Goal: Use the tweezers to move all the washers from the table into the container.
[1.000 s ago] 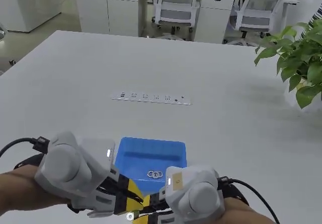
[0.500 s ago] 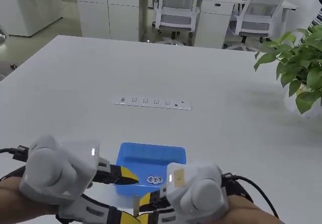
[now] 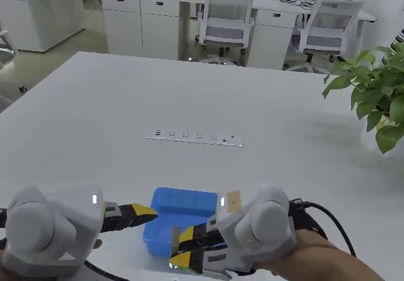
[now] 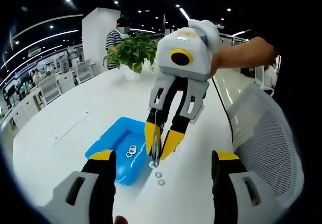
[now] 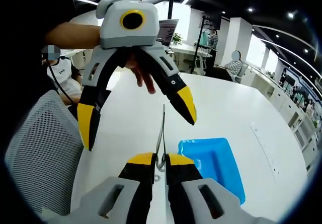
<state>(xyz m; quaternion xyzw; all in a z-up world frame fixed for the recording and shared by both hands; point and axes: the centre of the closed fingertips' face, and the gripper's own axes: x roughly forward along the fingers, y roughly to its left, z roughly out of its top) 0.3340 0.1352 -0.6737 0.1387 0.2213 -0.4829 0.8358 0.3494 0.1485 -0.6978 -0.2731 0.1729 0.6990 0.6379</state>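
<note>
White rectangular table (image 3: pixel 265 148): a blue rectangular plastic container (image 3: pixel 183 210) sits at its near edge. The left gripper (image 3: pixel 137 214) is at lower left, with one yellow-tipped jaw reaching just to the container's left rim. The right gripper (image 3: pixel 182 247) is at lower right, its yellow tips over the container's near edge with thin metal tweezers (image 3: pixel 175 238) between them. A recessed white socket strip (image 3: pixel 192 137) lies mid-table. A green leafy plant (image 3: pixel 377 95) stands at the right edge.

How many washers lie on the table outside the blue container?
2. One washer lies on the table just below the tweezers' tip in the left gripper view; the other lies right beside it, nearer the camera. More may be hidden behind the right hand-held gripper.
</note>
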